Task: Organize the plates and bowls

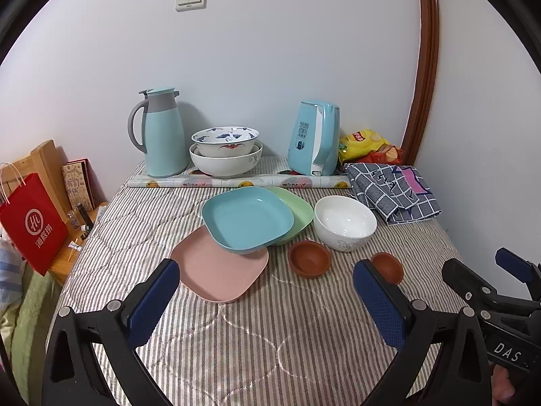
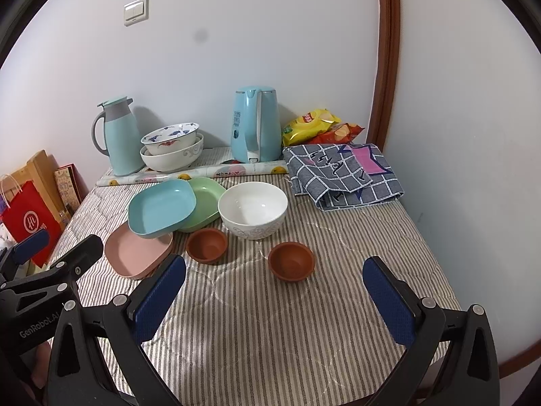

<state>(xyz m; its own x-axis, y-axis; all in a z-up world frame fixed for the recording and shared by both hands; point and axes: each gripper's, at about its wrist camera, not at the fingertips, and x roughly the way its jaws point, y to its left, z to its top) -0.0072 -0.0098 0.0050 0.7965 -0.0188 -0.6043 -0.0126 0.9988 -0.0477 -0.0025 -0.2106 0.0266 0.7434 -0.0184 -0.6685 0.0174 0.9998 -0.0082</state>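
A blue square plate (image 1: 248,218) (image 2: 162,207) lies across a pink plate (image 1: 219,270) (image 2: 135,253) and a green plate (image 1: 297,208) (image 2: 206,201). Right of them stands a white bowl (image 1: 345,221) (image 2: 253,209). Two small brown bowls sit in front, one (image 1: 309,257) (image 2: 207,245) to the left and the other (image 1: 389,267) (image 2: 291,260) to the right. At the back, a patterned bowl (image 1: 225,140) (image 2: 170,137) nests in a larger white bowl (image 1: 226,164) (image 2: 172,159). My left gripper (image 1: 267,291) is open, empty, just short of the pink plate. My right gripper (image 2: 274,291) is open and empty before the right brown bowl.
A teal thermos jug (image 1: 162,135) (image 2: 116,138) and a blue kettle (image 1: 316,138) (image 2: 255,125) stand by the wall behind a rolled sheet (image 1: 236,181). A folded checked cloth (image 1: 392,189) (image 2: 341,176) and snack bags (image 2: 318,127) fill the back right. A red bag (image 1: 30,223) hangs left.
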